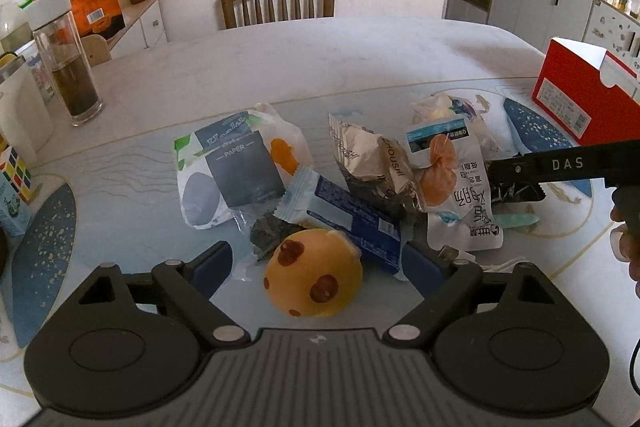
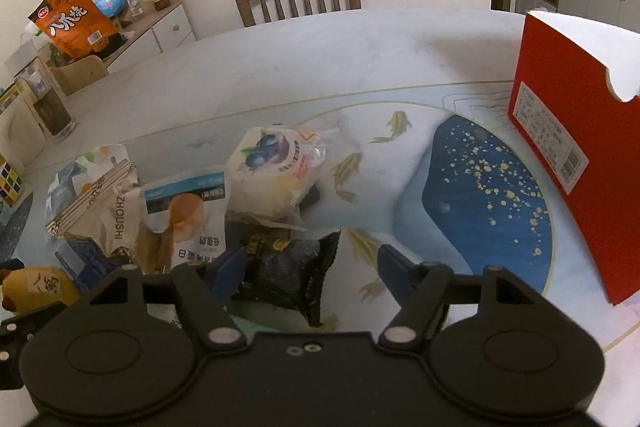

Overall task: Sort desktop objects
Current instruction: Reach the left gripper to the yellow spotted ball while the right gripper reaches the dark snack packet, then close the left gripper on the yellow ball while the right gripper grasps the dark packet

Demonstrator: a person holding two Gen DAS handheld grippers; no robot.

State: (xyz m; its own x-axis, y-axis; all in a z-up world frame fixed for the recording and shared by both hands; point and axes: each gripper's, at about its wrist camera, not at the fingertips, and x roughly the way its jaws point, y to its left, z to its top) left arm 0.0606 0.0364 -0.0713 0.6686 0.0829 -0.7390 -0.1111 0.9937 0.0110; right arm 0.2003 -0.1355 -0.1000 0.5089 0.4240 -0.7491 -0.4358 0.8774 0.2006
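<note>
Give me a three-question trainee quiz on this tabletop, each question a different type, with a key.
1. True or false: the yellow spotted toy sits between the fingers of the left hand-held gripper.
2. Multiple choice: what lies between the fingers of the right hand-held gripper? A) a Rubik's cube B) a black snack packet C) a glass jar
3. Fill in: the tall box standing at the right edge of the table is coloured ____.

Key: 1 true; 2 B; 3 red.
</note>
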